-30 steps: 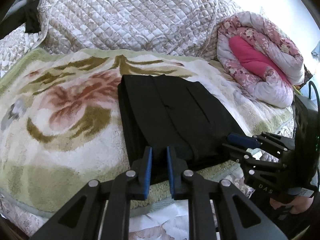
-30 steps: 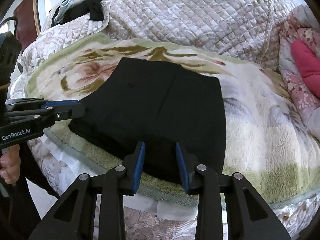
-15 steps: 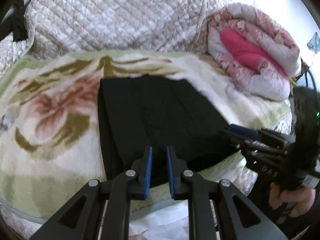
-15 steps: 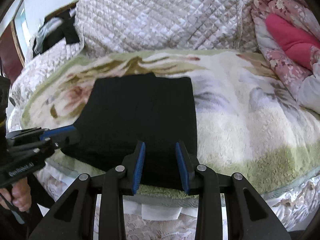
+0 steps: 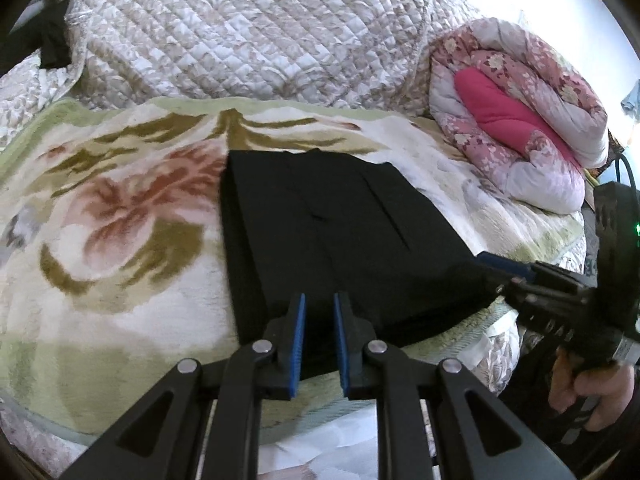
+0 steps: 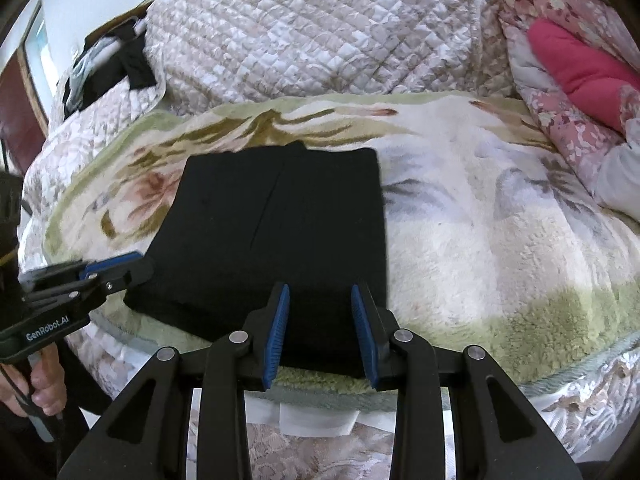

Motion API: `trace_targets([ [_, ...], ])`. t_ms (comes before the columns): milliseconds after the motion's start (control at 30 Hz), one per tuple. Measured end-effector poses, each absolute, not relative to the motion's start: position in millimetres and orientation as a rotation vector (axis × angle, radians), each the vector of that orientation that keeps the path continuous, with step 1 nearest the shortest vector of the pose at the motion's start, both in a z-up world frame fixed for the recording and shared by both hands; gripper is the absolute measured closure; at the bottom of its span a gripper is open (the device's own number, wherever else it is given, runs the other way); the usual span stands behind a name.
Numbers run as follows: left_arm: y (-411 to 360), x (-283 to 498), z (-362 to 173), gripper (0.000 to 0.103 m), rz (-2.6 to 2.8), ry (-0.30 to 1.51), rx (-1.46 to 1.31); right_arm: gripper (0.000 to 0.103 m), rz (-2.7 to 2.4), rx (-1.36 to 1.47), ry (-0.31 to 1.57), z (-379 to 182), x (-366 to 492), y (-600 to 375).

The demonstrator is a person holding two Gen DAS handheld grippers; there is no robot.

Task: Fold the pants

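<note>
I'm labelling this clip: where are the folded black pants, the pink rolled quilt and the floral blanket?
folded black pants (image 6: 288,224): right wrist view, middle of top layer.
pink rolled quilt (image 5: 516,120): left wrist view, bright pink inner fold.
floral blanket (image 5: 112,232): left wrist view, flower print left of the pants.

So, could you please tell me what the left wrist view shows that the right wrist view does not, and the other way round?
Only the left wrist view shows the right gripper from the side at the pants' right corner, and the whole rolled pink quilt. Only the right wrist view shows the left gripper from the side at the pants' left corner, and the dark clothes heaped at the far left. Both show the folded black pants lying flat on the floral blanket, with the quilted cover behind.
</note>
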State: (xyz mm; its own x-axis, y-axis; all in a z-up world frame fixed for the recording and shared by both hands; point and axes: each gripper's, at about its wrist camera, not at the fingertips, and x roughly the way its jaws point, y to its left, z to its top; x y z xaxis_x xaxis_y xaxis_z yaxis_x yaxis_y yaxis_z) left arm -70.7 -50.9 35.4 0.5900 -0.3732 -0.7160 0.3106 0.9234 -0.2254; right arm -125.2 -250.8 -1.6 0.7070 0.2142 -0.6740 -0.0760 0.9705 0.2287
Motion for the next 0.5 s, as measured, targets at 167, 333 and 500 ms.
trace_targets([
  [167, -37, -60, 38, 0.076, -0.339, 0.867, -0.080, 0.070, 0.170, 0.290, 0.786, 4, -117, -267],
  [333, -37, -45, 51, 0.070, -0.350, 0.838, -0.068, 0.070, 0.210, 0.248, 0.782, 15, -101, -258],
  [500, -52, -15, 50, 0.060, -0.451, 0.836, -0.063, 0.070, 0.273, 0.219, 0.803, 21, -71, -251],
])
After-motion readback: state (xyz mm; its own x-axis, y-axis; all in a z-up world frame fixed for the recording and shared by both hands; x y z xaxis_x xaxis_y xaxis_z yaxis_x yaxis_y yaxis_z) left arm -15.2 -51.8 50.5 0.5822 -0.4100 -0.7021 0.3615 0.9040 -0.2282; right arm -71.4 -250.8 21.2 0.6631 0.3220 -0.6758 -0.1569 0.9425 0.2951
